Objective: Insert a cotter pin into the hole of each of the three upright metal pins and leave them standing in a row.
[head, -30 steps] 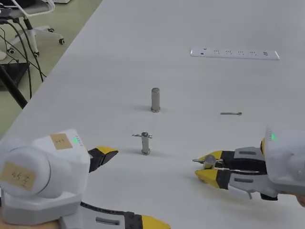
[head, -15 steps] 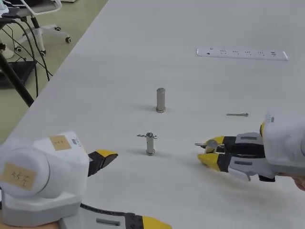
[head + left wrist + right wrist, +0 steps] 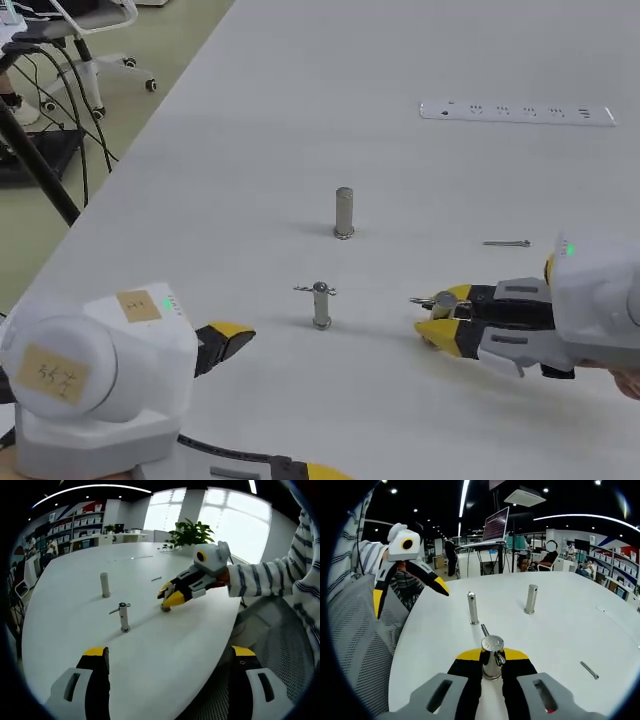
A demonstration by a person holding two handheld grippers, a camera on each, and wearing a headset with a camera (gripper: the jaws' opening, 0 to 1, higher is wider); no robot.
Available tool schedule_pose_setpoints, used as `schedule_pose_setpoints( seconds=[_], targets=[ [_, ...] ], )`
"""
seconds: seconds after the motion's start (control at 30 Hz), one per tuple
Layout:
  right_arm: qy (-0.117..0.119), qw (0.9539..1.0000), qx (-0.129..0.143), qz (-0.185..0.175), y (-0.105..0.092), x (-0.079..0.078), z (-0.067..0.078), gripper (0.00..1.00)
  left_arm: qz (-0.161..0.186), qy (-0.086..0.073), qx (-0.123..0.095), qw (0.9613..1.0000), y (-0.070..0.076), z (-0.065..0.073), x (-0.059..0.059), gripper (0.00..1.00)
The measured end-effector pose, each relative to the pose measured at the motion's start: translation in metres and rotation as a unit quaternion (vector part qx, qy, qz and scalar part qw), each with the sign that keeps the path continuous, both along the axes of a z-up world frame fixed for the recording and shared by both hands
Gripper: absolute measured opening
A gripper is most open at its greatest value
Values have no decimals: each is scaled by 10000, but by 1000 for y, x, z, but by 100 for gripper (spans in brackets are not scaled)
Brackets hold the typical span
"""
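A bare upright metal pin (image 3: 344, 213) stands farthest back. Nearer me stands a second pin (image 3: 321, 305) with a cotter pin through its top. To its right, my right gripper (image 3: 432, 314) is shut on a third pin (image 3: 492, 658), held at table level with a cotter pin (image 3: 484, 629) sticking out of it. My left gripper (image 3: 280, 400) is open at the lower left with nothing between its fingers (image 3: 95, 665). The left gripper view has the crossed pin (image 3: 123, 616), the bare pin (image 3: 105, 585) and the right gripper (image 3: 172, 596).
A loose cotter pin (image 3: 506, 243) lies on the white table (image 3: 250, 150) behind the right gripper. A white power strip (image 3: 515, 113) lies far back on the right. Office chairs and cables stand off the table's left edge.
The head camera has shifted. My right gripper, still holding its pin, has moved slightly away from me, into line with the middle pin. The left gripper has stayed put.
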State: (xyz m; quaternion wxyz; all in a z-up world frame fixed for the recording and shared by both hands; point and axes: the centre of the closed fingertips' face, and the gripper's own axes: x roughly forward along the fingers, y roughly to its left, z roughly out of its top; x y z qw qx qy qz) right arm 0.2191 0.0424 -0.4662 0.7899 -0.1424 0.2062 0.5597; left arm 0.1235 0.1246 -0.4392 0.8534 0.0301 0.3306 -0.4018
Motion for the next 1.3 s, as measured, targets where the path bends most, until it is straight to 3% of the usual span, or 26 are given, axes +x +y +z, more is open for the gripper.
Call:
schedule_pose_setpoints(
  seconds=[0.47,1.17,1.3],
  targets=[
    [35,10000,28,-67,-1,0,-2,9,-88,111,-29,9999,-3,-2,-6,99],
    [-38,9995,57,-295,-3,1,-2,9,-92,156,25,9998,-3,-4,-7,99],
    [43,9992,86,-378,-3,1,-3,10,-99,157,20,9998,-3,-4,-7,99]
  ],
)
